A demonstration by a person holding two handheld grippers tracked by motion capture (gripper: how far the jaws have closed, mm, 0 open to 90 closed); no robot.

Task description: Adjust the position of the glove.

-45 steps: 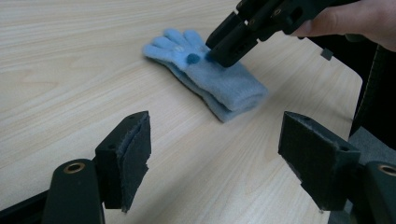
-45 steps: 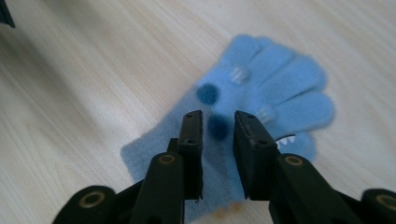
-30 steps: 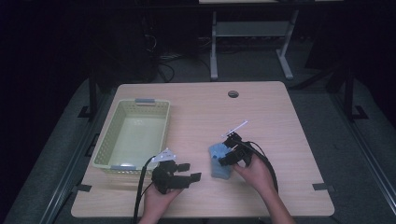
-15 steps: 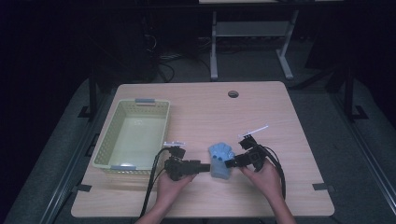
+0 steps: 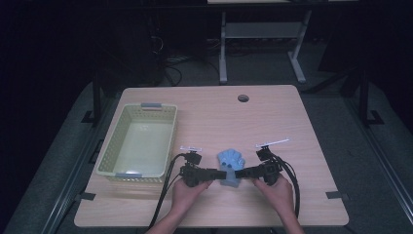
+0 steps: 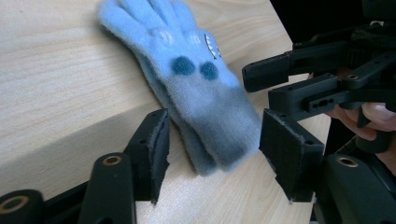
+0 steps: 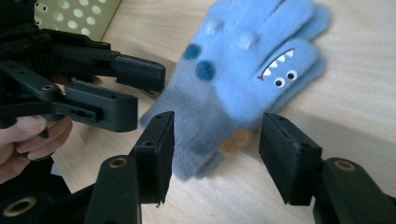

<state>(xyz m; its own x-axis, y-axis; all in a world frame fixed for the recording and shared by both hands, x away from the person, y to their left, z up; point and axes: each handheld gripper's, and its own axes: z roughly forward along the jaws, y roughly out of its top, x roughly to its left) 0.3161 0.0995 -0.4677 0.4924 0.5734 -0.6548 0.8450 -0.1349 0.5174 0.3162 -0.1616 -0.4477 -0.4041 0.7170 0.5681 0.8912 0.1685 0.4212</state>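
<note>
Blue fleece gloves (image 5: 230, 165) just right of basket (image 5: 138, 142), soft, light, floppy; pinch stacked cuffs; left gripper (image 6: 212, 154) closing, right gripper (image 7: 215, 151) easing narrower, jaws astride cuffs, no contact yet.

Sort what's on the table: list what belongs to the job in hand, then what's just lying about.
In the job: glove, left gripper, right gripper, both open at its cuff end.

Lying about: basket, with nothing visible inside it.

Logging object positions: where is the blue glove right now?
In the high view the blue glove lies on the table's near edge, between both grippers, right of the basket.
</note>
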